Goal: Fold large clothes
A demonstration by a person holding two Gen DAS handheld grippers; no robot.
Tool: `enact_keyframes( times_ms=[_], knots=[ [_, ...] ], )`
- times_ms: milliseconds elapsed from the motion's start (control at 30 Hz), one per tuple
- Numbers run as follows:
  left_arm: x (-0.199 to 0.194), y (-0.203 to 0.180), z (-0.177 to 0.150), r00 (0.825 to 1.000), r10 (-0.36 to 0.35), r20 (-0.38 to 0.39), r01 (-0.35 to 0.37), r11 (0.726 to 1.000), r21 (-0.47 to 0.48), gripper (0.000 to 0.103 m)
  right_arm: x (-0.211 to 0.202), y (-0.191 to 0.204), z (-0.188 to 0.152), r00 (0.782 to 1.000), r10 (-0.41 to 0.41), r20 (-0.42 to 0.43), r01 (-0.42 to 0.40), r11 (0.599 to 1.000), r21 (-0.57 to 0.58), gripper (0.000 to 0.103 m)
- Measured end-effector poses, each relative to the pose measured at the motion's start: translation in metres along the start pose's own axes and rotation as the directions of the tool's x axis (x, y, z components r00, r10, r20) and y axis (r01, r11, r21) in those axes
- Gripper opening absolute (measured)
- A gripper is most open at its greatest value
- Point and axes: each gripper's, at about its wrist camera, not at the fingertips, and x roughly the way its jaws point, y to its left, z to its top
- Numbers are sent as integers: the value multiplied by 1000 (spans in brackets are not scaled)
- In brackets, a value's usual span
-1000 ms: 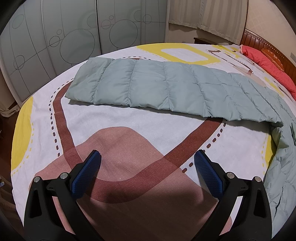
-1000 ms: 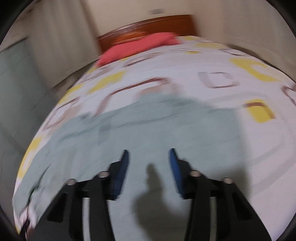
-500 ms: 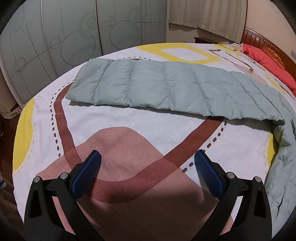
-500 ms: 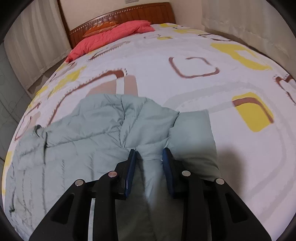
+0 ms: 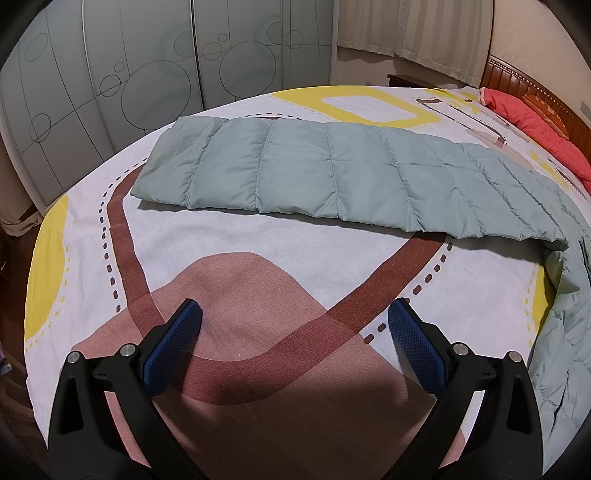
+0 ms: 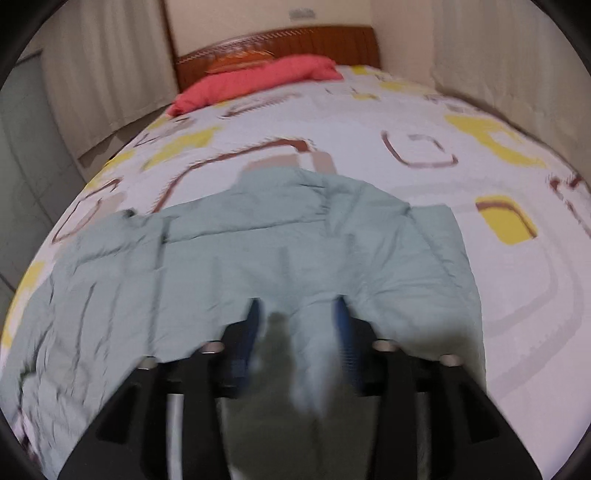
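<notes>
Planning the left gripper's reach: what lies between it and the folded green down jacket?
In the left wrist view, only bare patterned bedsheet lies between the open left gripper and the green down jacket; nothing sits on that stretch.

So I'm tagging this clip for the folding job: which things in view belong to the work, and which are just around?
Part of the job:
- green padded coat
- left gripper, open over the bedsheet
- right gripper, fingers either side of a coat fold

Just around:
- red pillow
- headboard
- wardrobe doors
- curtains
</notes>
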Motion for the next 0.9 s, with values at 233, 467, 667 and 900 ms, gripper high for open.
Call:
enact_keyframes(
  times_ms=[233,467,667,900],
  knots=[
    [0,1,0,1000,-9,-1,9,1000,-6,101,21,10,-19,996,-14,-87,12,1000,-22,76],
    [-4,9,2,999,-46,-10,46,999,-30,101,27,-4,-32,996,-37,-85,38,999,16,77],
    [-10,45,10,974,-223,49,228,957,-178,101,26,0,-36,996,-41,-74,43,999,24,77],
    [17,93,41,941,-326,85,336,883,-328,101,23,1,-39,997,-24,-69,25,1000,17,84]
  ],
)
